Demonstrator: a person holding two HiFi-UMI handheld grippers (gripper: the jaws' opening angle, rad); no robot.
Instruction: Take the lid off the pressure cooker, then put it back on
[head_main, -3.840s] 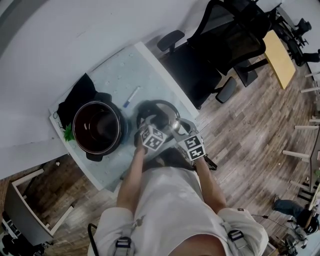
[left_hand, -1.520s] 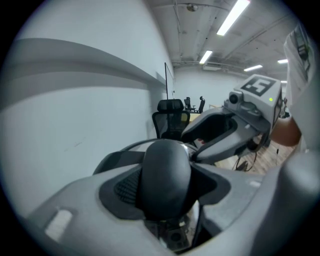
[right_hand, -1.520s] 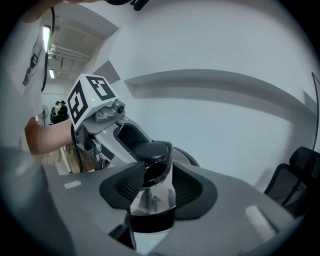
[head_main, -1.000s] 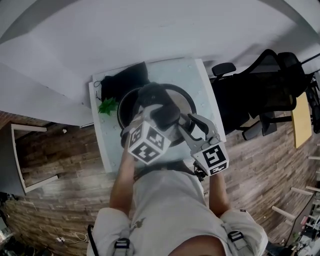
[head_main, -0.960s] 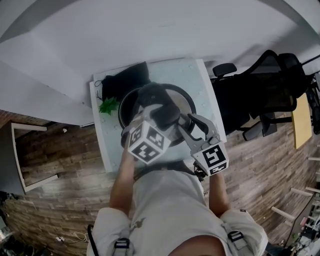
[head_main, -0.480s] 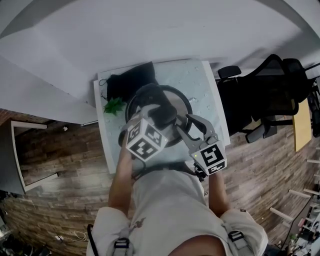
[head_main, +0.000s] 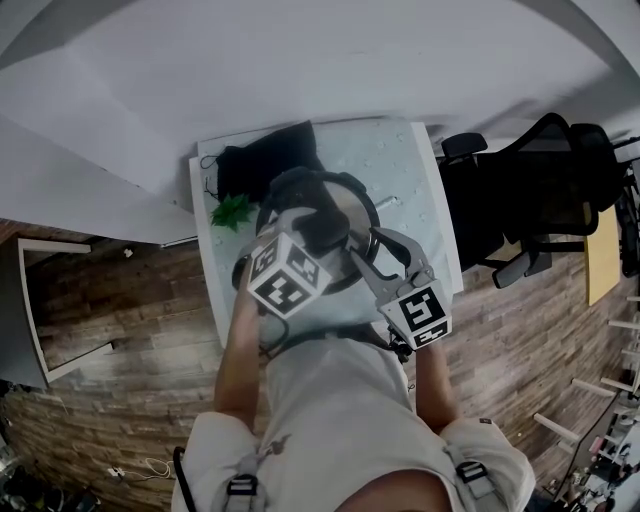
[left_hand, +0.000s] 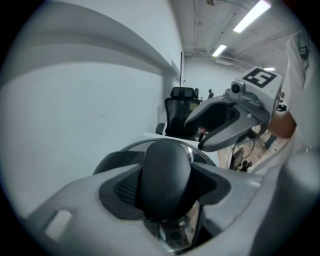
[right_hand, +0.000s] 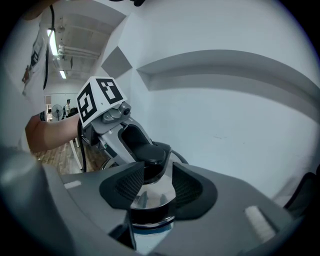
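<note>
The steel pressure cooker lid hangs over the pot, which it almost hides; only the pot's dark rim shows. My left gripper is shut on the lid's black knob, with the pads pressing on both sides. My right gripper is shut on the lid's near edge, and the steel lid fills the gap between its pads. In the right gripper view the left gripper sits on top of the knob. Whether the lid touches the pot I cannot tell.
The pot stands on a small white table against the wall. A black cloth and a green sprig lie at the left, a pen at the right. A black office chair stands beside the table.
Nearly four seconds ago the lid was low on the table beside the open pot; now it is over the pot. In the last second both grippers sank a little with it.
</note>
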